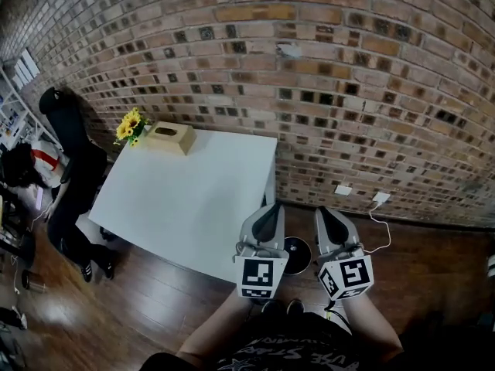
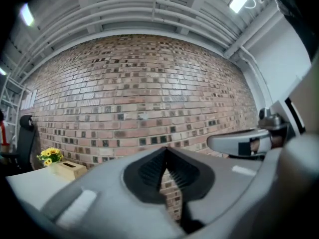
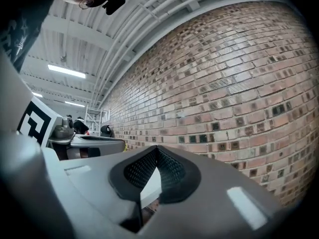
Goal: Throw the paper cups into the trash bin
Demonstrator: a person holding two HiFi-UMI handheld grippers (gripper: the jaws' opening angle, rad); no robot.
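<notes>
Paper cups appear in no view. What looks like the trash bin sits on the floor, below and between the left gripper and right gripper, whose fingers are pressed together, empty.

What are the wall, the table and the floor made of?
The wall looks like rough matt brick: reddish and dark blocks with pale joints. The table seems smooth white board, perhaps laminate: no grain shows. The floor looks like glossy dark wood planks: seams and reflections.
</notes>
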